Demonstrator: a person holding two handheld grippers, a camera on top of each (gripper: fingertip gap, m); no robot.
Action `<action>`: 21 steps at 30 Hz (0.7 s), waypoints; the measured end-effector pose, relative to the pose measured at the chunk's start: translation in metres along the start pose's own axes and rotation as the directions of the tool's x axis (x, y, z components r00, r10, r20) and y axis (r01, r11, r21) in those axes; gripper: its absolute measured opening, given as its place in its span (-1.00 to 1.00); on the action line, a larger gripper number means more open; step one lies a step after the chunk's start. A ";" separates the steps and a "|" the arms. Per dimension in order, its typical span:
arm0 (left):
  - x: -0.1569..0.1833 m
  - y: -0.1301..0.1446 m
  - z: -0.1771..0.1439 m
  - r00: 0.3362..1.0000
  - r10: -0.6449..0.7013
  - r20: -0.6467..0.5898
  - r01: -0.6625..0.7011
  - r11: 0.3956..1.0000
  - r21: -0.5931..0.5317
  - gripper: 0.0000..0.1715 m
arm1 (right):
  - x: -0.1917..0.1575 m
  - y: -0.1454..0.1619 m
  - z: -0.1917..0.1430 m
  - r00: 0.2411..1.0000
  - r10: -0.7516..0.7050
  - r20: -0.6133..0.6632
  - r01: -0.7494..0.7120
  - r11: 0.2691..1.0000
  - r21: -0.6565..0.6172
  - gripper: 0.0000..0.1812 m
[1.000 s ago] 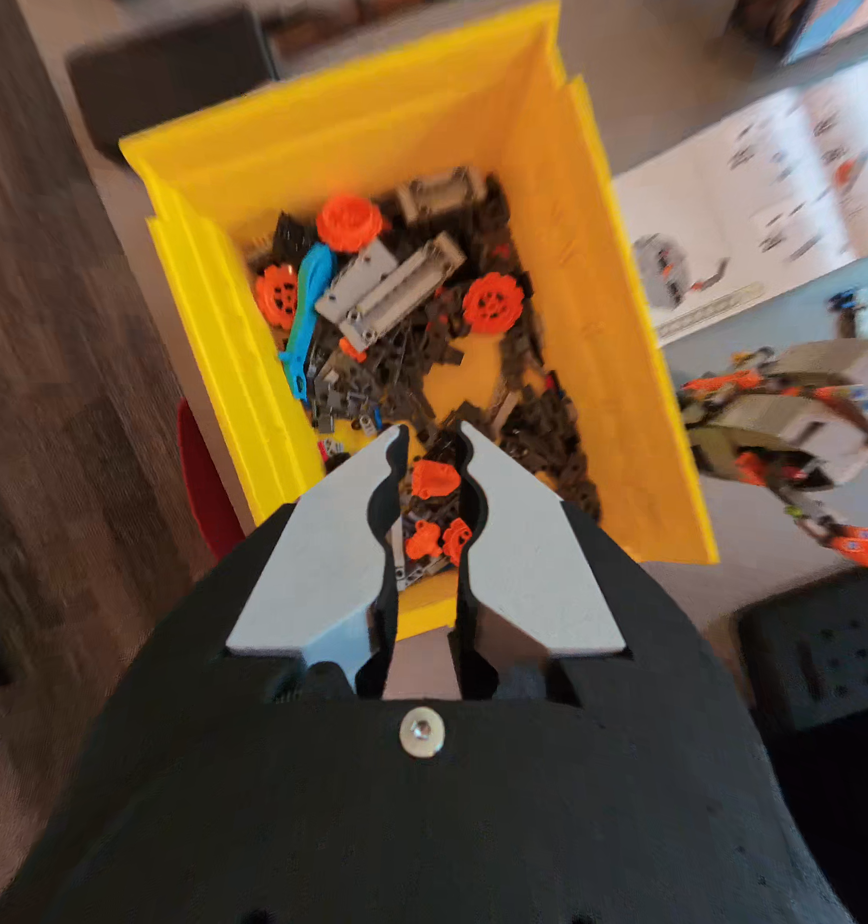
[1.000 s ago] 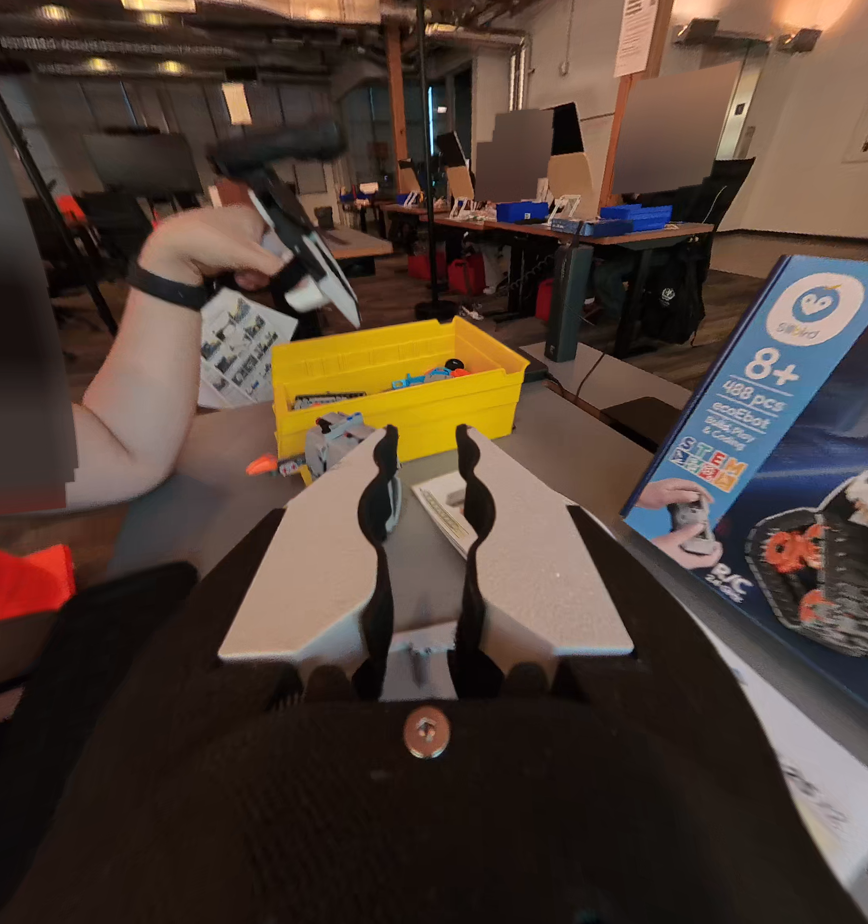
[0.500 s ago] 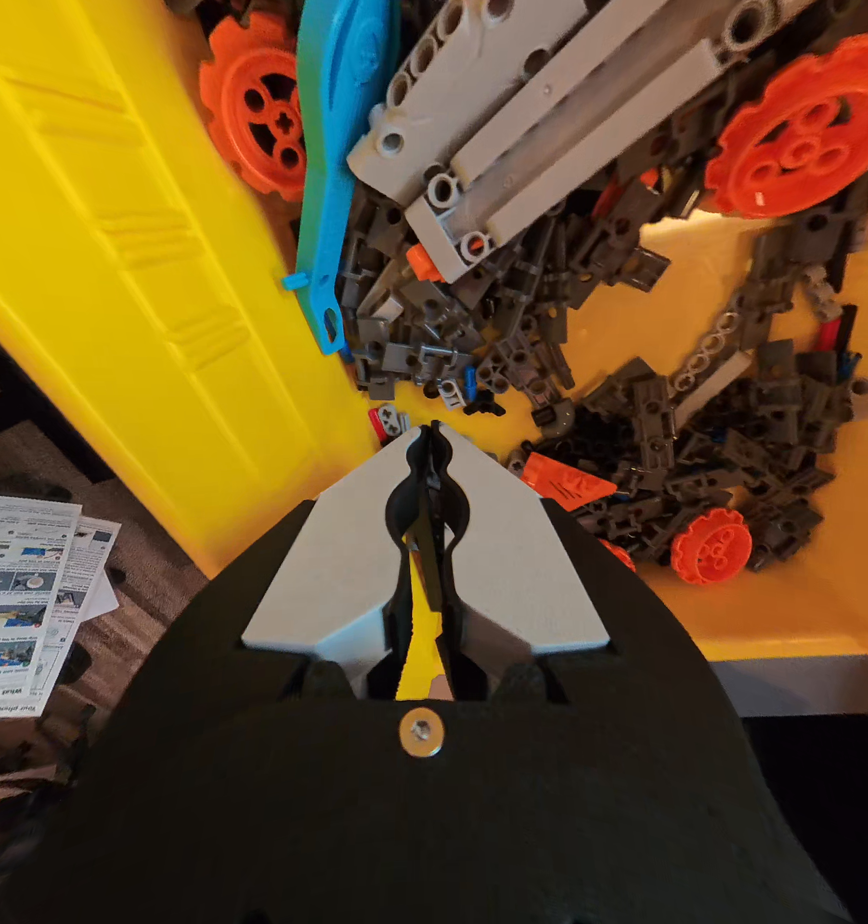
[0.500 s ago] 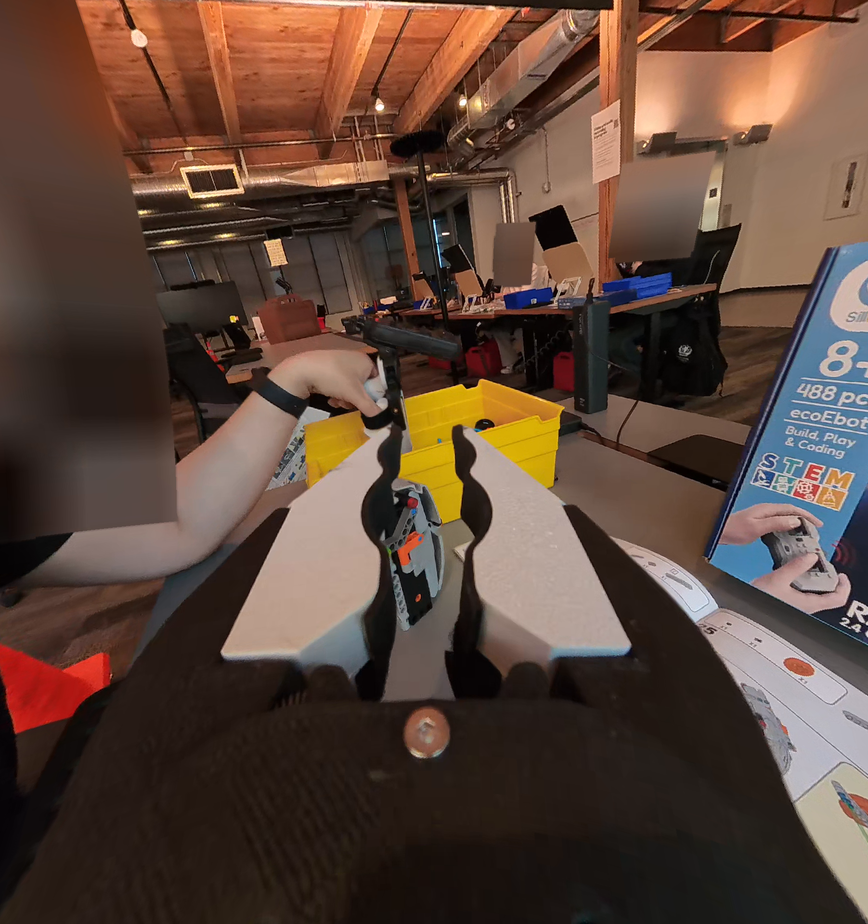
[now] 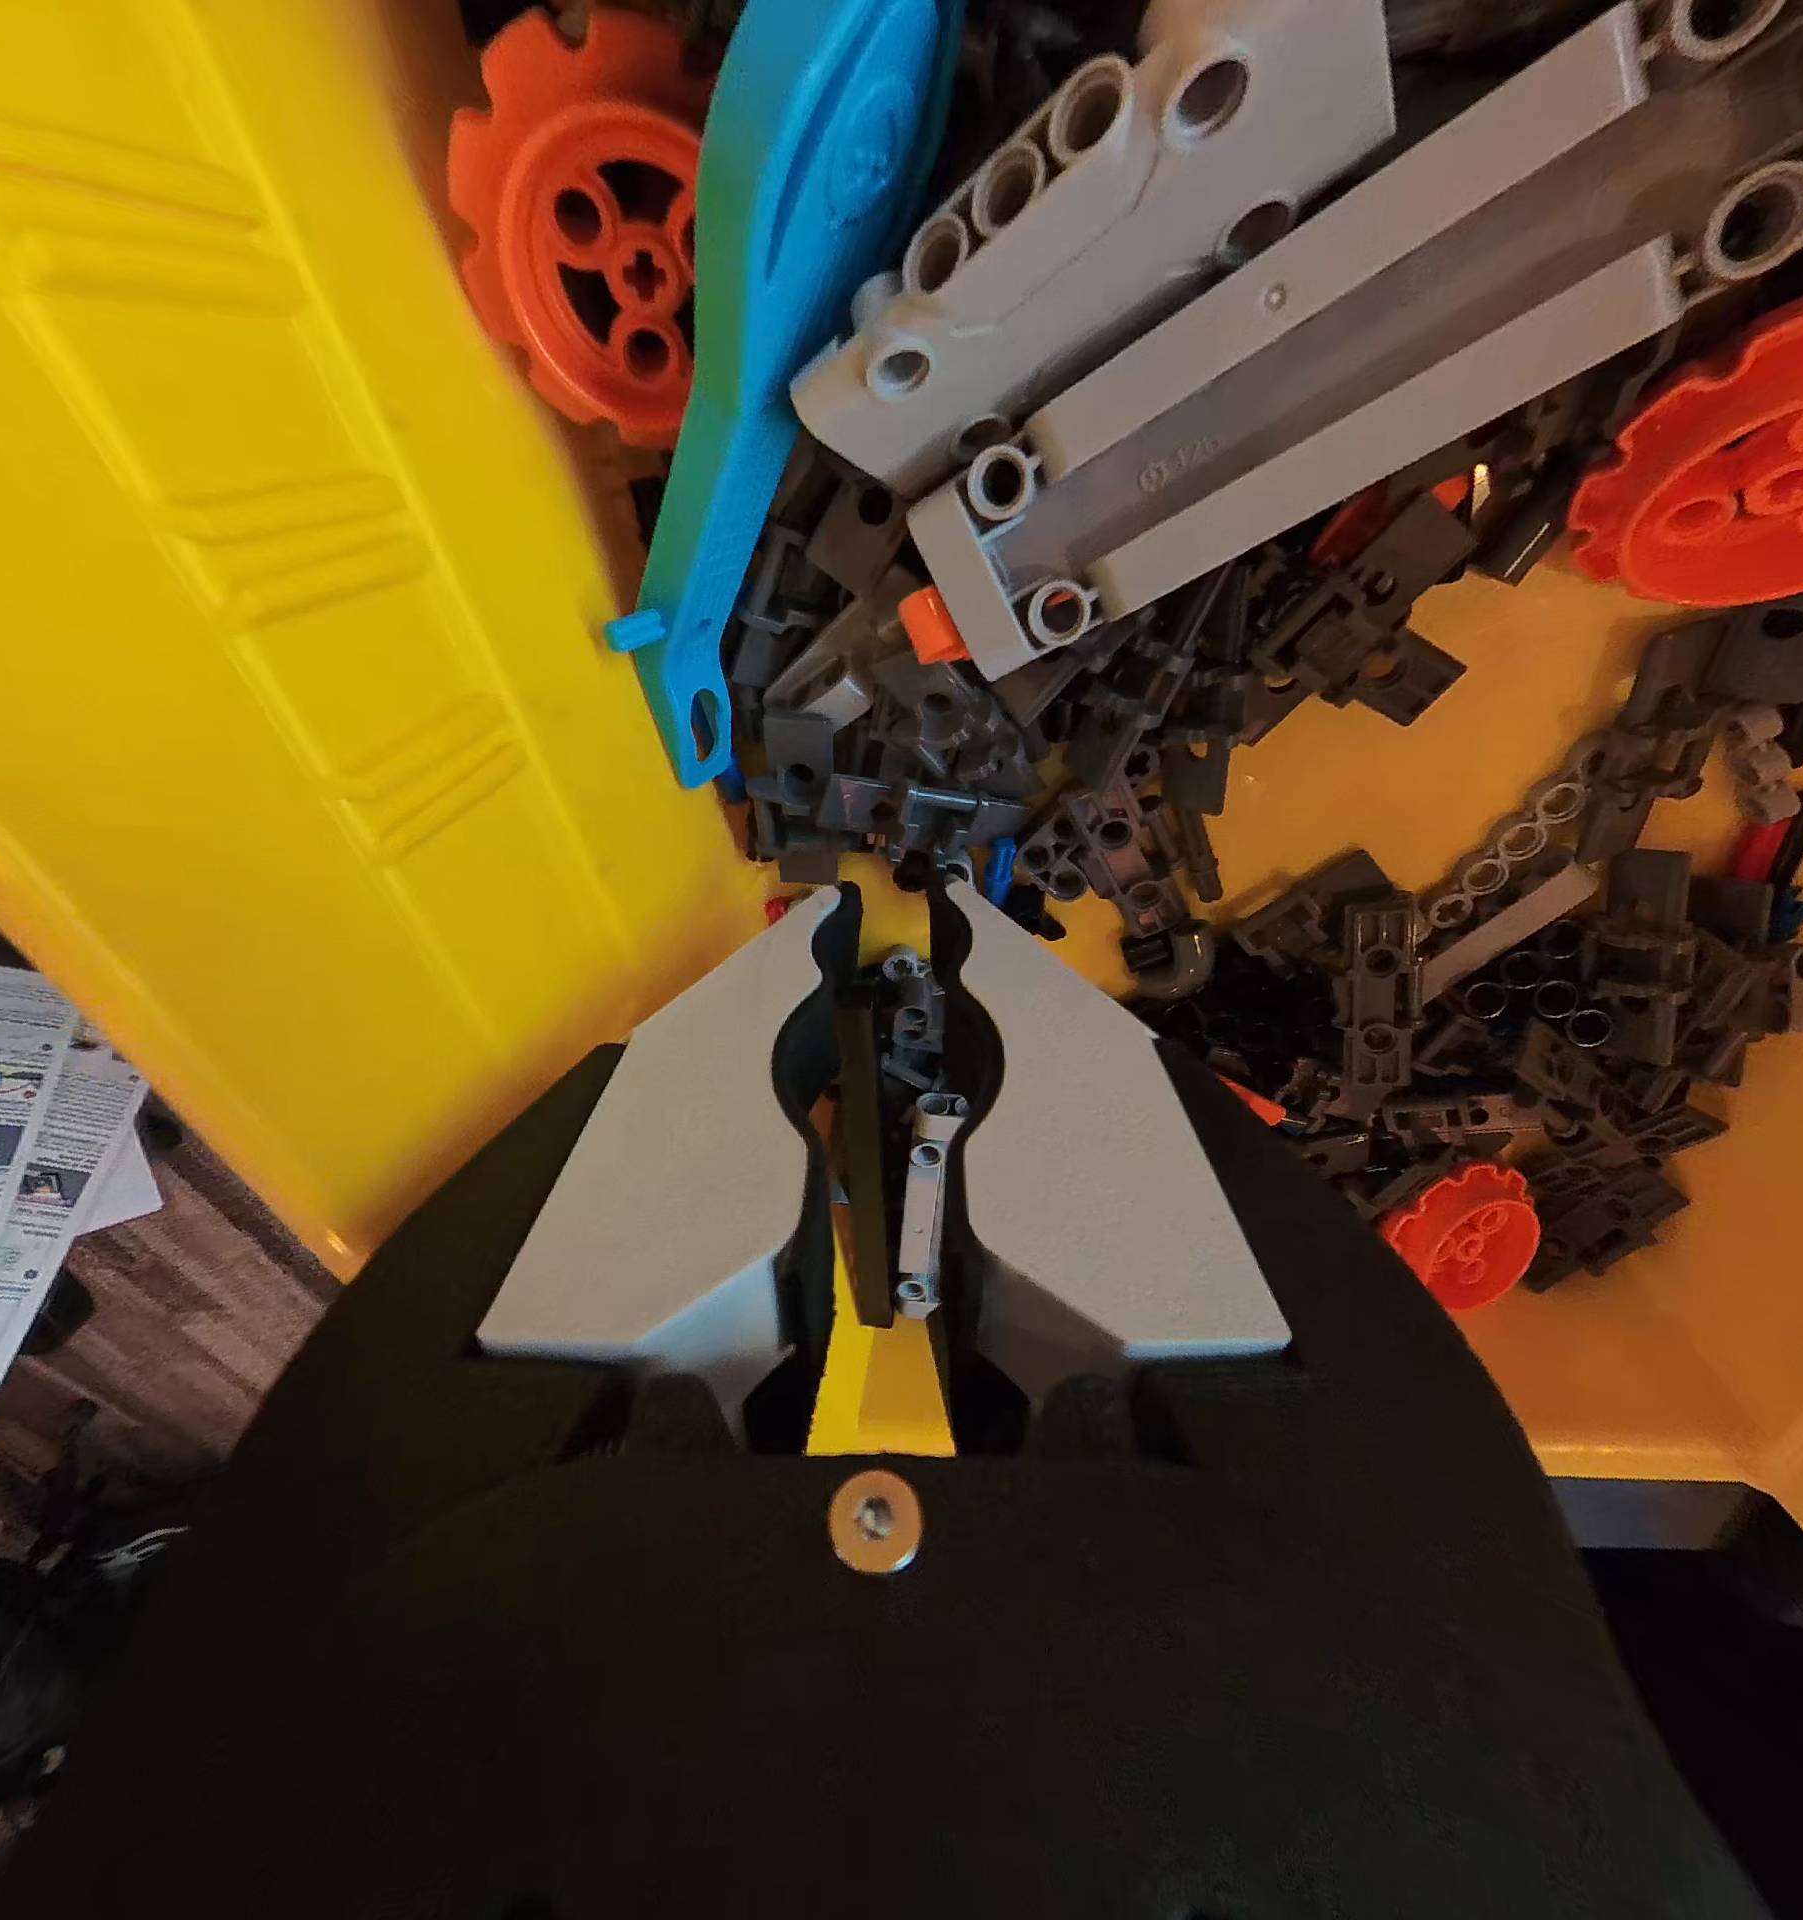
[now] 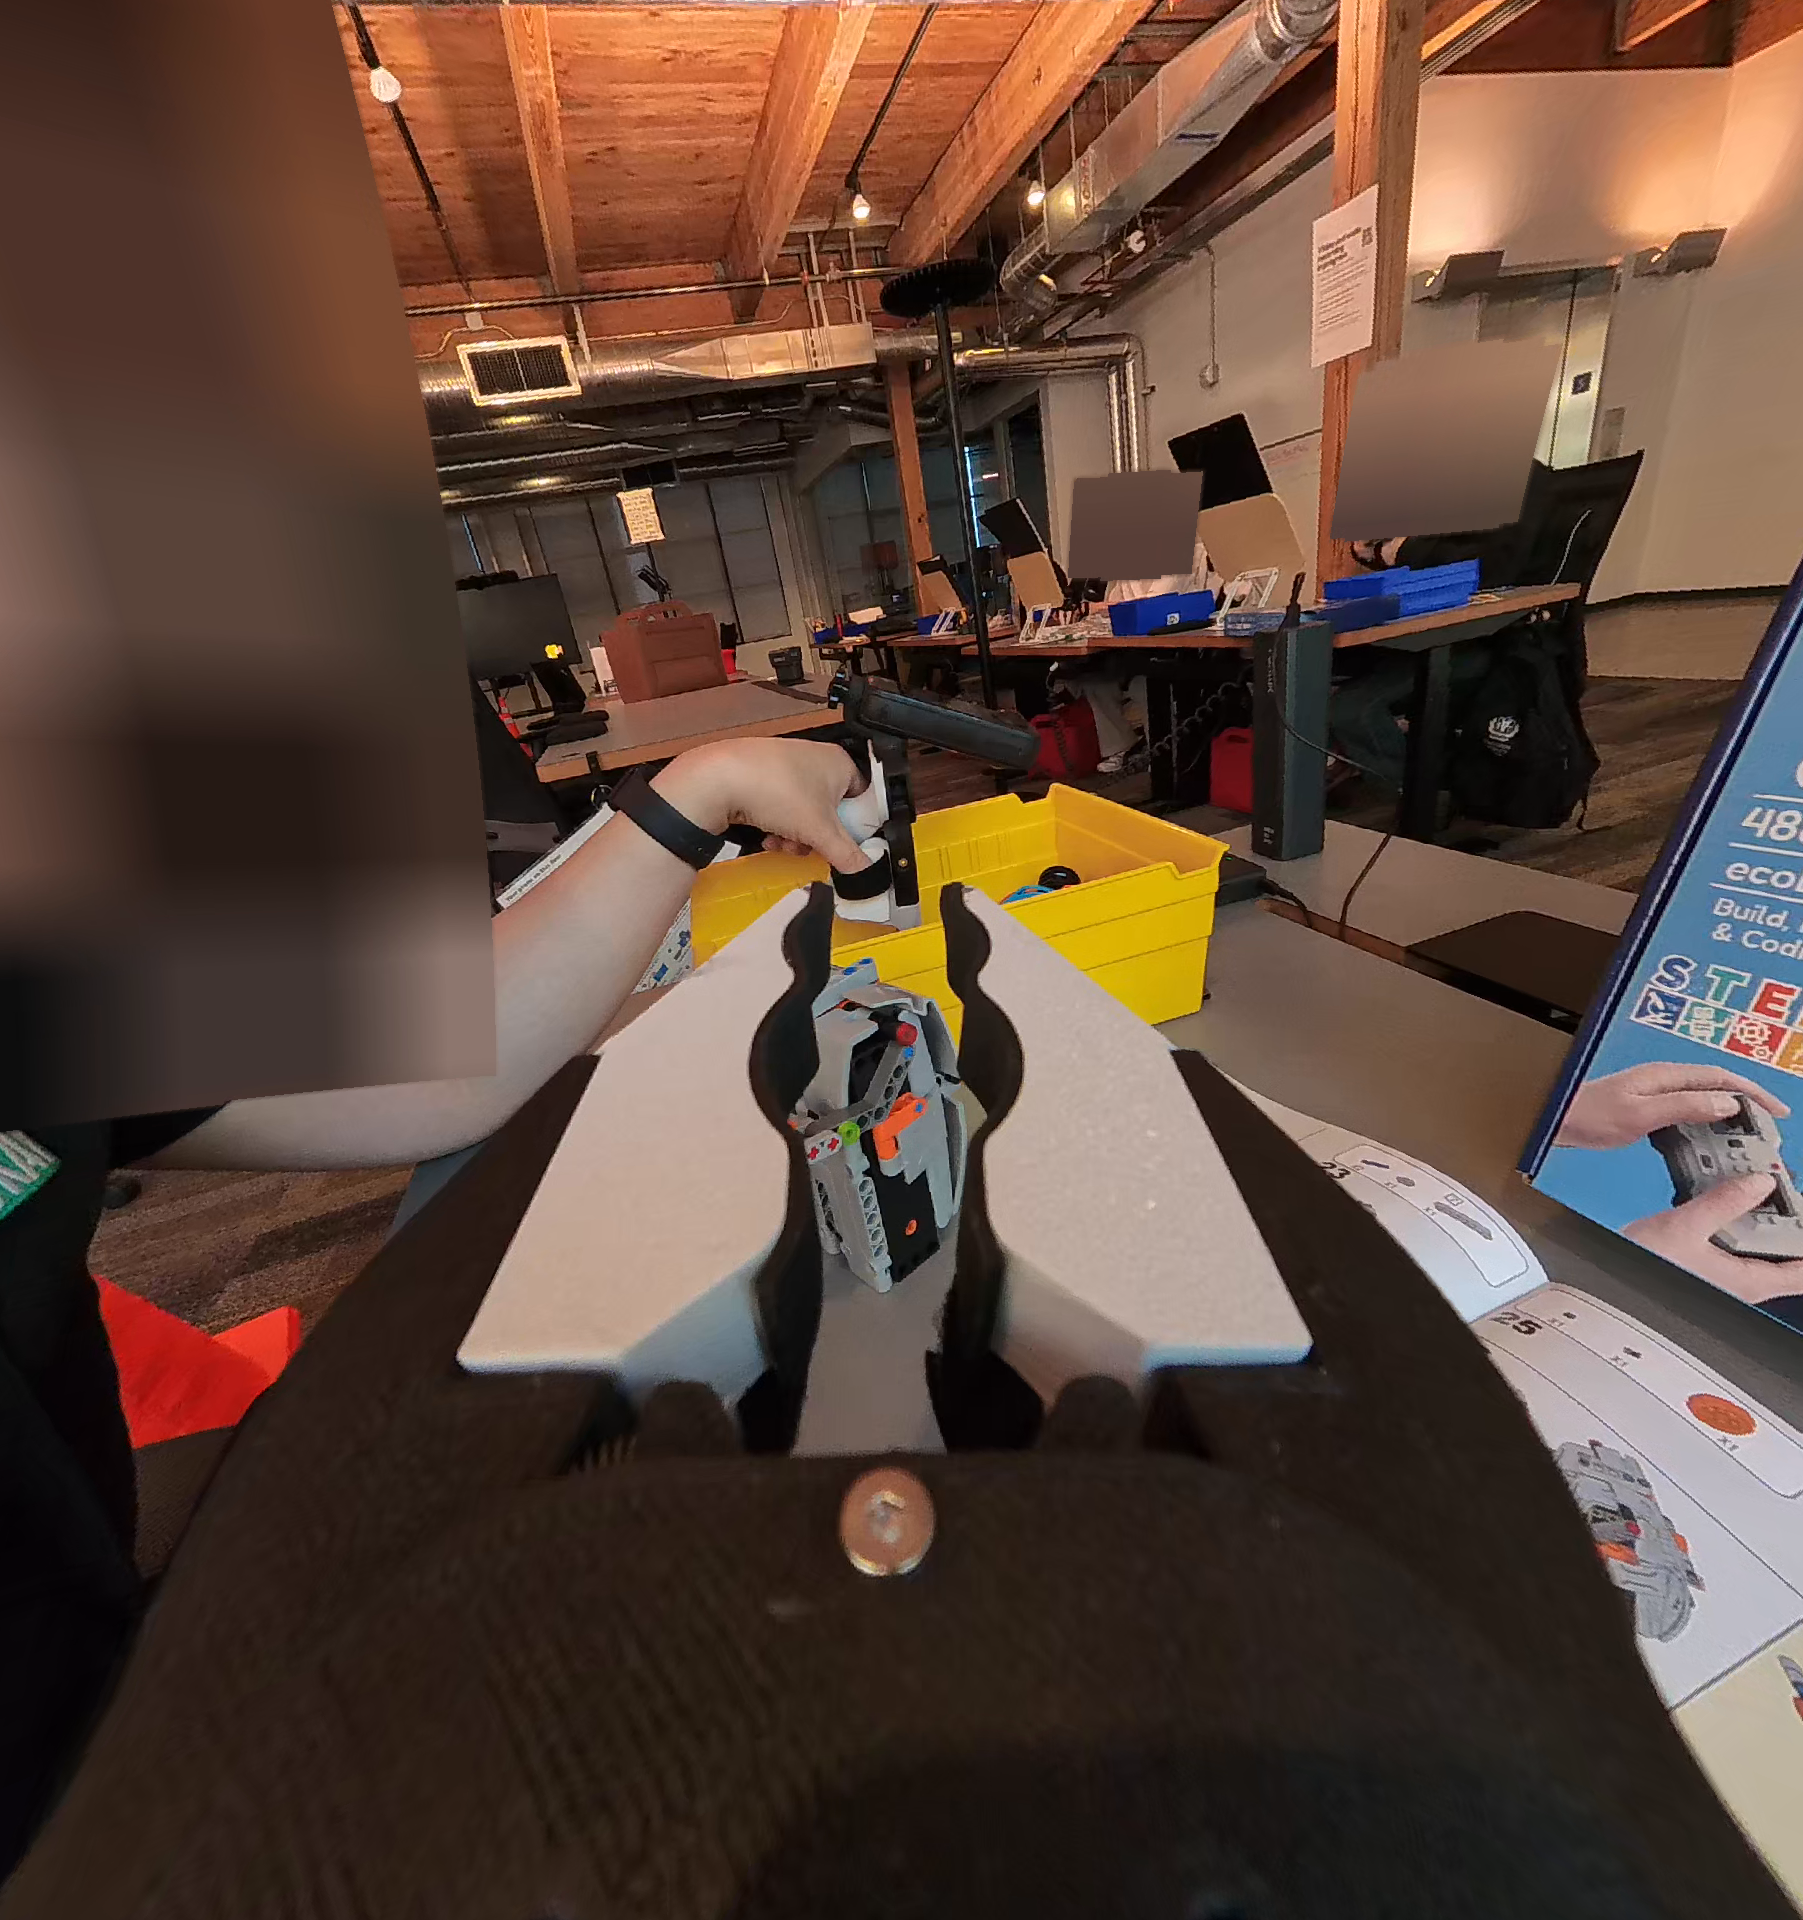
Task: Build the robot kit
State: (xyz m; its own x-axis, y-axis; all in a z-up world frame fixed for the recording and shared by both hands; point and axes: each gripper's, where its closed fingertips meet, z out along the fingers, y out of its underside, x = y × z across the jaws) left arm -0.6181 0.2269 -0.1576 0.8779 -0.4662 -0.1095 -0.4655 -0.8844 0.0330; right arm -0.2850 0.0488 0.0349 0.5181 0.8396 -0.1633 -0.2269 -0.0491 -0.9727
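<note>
My left gripper (image 5: 897, 891) is low inside the yellow bin (image 5: 253, 623), near its left wall. Its jaws stand a narrow gap apart. A dark beam (image 5: 861, 1143) and a light grey beam (image 5: 923, 1195) lie between them among loose dark pieces (image 5: 980, 790). In the right wrist view a hand holds this gripper (image 6: 897, 831) over the bin (image 6: 1084, 925). My right gripper (image 6: 886, 904) is open, one finger on each side of a small grey, partly built model (image 6: 876, 1143) standing on the grey table (image 6: 1344, 1039). I cannot tell if the fingers touch it.
The bin also holds orange wheels (image 5: 585, 229), a blue flat tool (image 5: 772, 364) and long grey beams (image 5: 1292, 343). A blue kit box (image 6: 1728, 987) stands on the right, with an open instruction booklet (image 6: 1603, 1403) before it. Papers (image 5: 14, 1174) lie outside the bin. Spacing between my two grippers at the tips: around 40 cm.
My left gripper dropped into the bin, shut, then opened a little over the small beams. My right gripper moved forward, so the grey model now stands between its fingers.
</note>
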 end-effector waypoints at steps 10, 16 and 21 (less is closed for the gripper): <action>0.012 0.000 0.000 0.994 -0.015 -0.104 0.017 1.000 0.014 -0.82 | -0.003 0.009 0.004 1.000 -0.014 0.012 0.015 0.999 -0.050 -0.78; 0.007 -0.002 -0.002 0.997 -0.030 -0.069 0.031 0.999 0.018 -0.84 | -0.004 0.014 0.006 0.999 -0.032 0.014 0.033 0.996 -0.077 -0.78; 0.004 -0.001 0.003 0.997 -0.059 -0.058 0.059 0.998 -0.009 -0.87 | -0.005 0.013 0.006 0.999 -0.042 0.012 0.043 0.996 -0.079 -0.78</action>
State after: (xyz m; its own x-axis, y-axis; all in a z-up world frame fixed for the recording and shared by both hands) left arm -0.6149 0.2262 -0.1614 0.9090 -0.4134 -0.0537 -0.4120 -0.9105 0.0353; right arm -0.2951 0.0473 0.0234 0.5169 0.8475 -0.1205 -0.1390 -0.0558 -0.9887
